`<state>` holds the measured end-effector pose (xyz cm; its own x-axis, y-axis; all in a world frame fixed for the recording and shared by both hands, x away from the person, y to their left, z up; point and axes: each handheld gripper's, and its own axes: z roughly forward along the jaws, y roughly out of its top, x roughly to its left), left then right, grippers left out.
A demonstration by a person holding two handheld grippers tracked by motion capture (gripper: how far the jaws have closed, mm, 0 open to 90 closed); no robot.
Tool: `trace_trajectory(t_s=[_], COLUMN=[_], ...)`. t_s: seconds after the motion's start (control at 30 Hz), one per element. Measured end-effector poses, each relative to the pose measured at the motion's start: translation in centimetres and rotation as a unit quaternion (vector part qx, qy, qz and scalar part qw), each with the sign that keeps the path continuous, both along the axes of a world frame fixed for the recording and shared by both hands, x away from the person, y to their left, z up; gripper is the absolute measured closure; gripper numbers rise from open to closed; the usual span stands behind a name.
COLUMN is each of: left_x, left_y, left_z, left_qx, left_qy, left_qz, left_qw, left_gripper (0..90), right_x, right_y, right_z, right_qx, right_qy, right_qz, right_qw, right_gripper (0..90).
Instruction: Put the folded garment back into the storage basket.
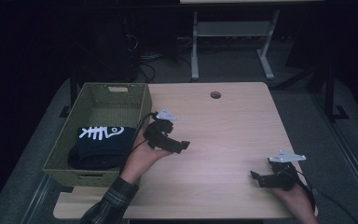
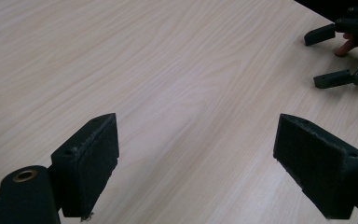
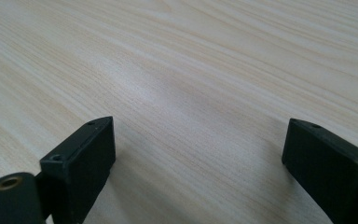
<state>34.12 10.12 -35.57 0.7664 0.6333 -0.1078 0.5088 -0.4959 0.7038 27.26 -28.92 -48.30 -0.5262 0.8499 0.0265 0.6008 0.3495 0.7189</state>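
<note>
A light wooden table with a pale grain is filling the middle of the high view. A small round hole is sitting near the table's far edge, in the upper middle of the frame.

A green woven basket with straight sides is sitting at the left of the frame, on the table's left end. Inside it, toward the lower part of the basket, a dark blue folded cloth with a white fish-bone picture is lying flat.

The left black gripper is showing just right of the basket, a little left of the frame's middle. A hand in a checked sleeve is holding it, coming up from the bottom of the frame. In the left gripper view, its 2 jaws are standing wide apart at the lower left and lower right, with bare wood between them. They are gripping nothing.

The right black gripper is sitting in the lower right of the high view, close to the table's near edge. Another hand is holding it. A grey 3-cornered plate is sitting on top of it. In the right gripper view, its 2 jaws are also spread wide over bare wood, holding nothing. This gripper is also showing far off in the upper right corner of the left gripper view.

The 2 grippers are well apart from each other.
</note>
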Motion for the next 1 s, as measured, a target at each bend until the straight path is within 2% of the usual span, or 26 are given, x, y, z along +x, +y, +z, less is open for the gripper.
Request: trace_trajectory(t_s=[0.13,0.2,0.3,0.4,0.57,0.7,1.0], left_x=[-0.3,-0.4,-0.6,-0.7,-1.0,-1.1,-1.1], left_y=[-1.1,-1.5,-1.9,-2.3,-2.5,-2.7,-2.4], left_z=[-1.4,-2.2,-3.3,-4.3,-5.9,-6.9,-9.3], left_qx=[0.004,0.000,0.004,0.007,0.011,0.013,0.013], left_qy=[-0.007,-0.004,-0.009,-0.005,-0.008,-0.018,-0.020], left_qz=[-0.002,-0.001,-0.005,-0.008,-0.010,-0.015,-0.012], left_qw=[1.0000,1.0000,0.9999,0.9999,0.9999,0.9996,0.9996], left_gripper=[13.8,13.8,14.0,14.0,14.0,13.9,13.6], right_x=[0.0,0.0,0.0,0.0,0.0,0.0,0.0], right_y=[0.0,0.0,0.0,0.0,0.0,0.0,0.0], right_z=[0.0,0.0,0.0,0.0,0.0,0.0,0.0], right_qx=[0.000,0.000,0.000,0.000,0.000,0.000,0.000], right_qy=[0.000,0.000,0.000,0.000,0.001,0.001,0.000], right_qz=[0.000,0.000,0.000,-0.001,0.000,0.000,0.001], right_qw=[1.0000,1.0000,1.0000,1.0000,1.0000,1.0000,1.0000], right_gripper=[9.1,9.1,9.1,9.1,9.1,9.1,9.1])
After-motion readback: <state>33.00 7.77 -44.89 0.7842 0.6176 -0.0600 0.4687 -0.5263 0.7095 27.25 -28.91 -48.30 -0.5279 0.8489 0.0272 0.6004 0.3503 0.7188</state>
